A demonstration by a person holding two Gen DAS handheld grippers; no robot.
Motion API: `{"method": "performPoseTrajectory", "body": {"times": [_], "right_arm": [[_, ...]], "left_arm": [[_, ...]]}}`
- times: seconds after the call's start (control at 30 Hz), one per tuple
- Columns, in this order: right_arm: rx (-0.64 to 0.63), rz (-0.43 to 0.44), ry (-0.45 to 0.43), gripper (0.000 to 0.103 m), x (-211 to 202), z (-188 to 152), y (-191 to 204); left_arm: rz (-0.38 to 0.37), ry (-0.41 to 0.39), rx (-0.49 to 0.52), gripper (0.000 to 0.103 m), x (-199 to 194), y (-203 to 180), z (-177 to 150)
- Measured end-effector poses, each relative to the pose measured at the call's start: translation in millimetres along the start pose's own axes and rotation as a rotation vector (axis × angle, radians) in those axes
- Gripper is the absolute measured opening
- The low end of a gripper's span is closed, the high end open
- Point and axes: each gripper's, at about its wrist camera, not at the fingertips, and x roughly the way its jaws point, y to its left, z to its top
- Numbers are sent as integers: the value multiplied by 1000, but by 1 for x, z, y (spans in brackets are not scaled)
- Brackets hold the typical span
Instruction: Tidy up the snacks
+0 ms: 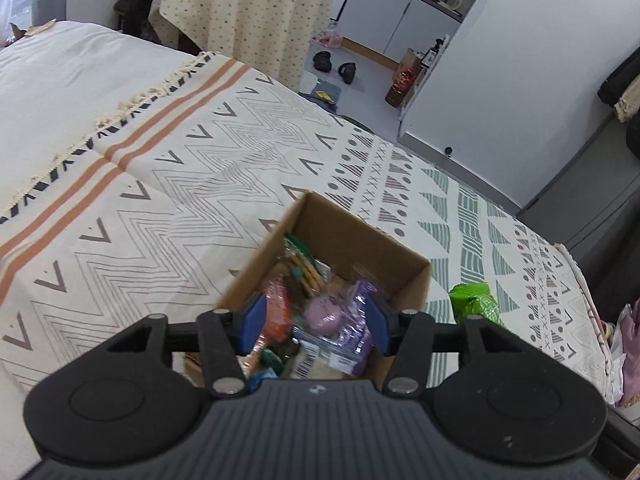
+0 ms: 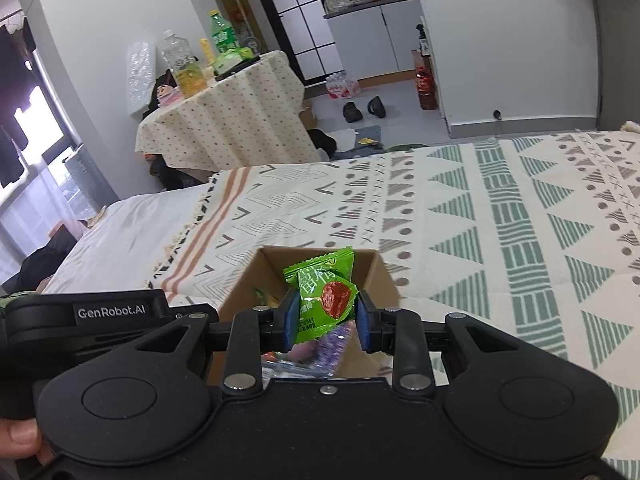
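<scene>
An open cardboard box (image 1: pixel 360 240) stands on the bed and holds several snack packets, among them a purple one (image 1: pixel 326 312) and an orange one (image 1: pixel 278 312). My left gripper (image 1: pixel 316 326) hangs open just above these, its blue pads (image 1: pixel 252 324) gripping nothing. A green packet (image 1: pixel 476 304) shows just right of the box, partly hidden by the gripper body. In the right wrist view my right gripper (image 2: pixel 328 320) is shut on a green snack packet (image 2: pixel 320 292) with a red picture, held over the box (image 2: pixel 240 292). The left gripper's body (image 2: pixel 112 312) lies to the left.
The patterned blanket (image 1: pixel 200 168) covers the bed around the box; the bed's edge (image 1: pixel 576 280) is close on the right. Beyond are a table with a dotted cloth (image 2: pixel 224 120) carrying bottles, slippers (image 2: pixel 352 111) on the floor and white cabinets (image 2: pixel 372 36). A thumb (image 2: pixel 20 440) shows at the lower left.
</scene>
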Motion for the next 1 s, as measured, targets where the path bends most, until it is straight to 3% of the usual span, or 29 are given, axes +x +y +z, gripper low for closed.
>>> {"method": "performPoseTrajectory", "body": {"times": [0.1,0.17,0.27,0.33,0.5,1.0], "right_arm": [[-39,28,-7,34,0,4,11],[-65,-3,-11,48,-3,6,17],[-32,-4,-14,50,-10,8,12],[-29,-26,-11,52,-13,7,8],[-10,-51,-13,70,-29,4,0],[17,-82,-12,86,-86,-9,-18]], "left_arm": [[11,0,-9,63,-3,6,4],[13,4,-8,72,-6,9,6],[30,5,16,82,-12,10,6],[38,7,31,84,-15,11,5],[59,17,72,88,-25,9,1],[25,-1,191,100,-75,-10,-16]]}}
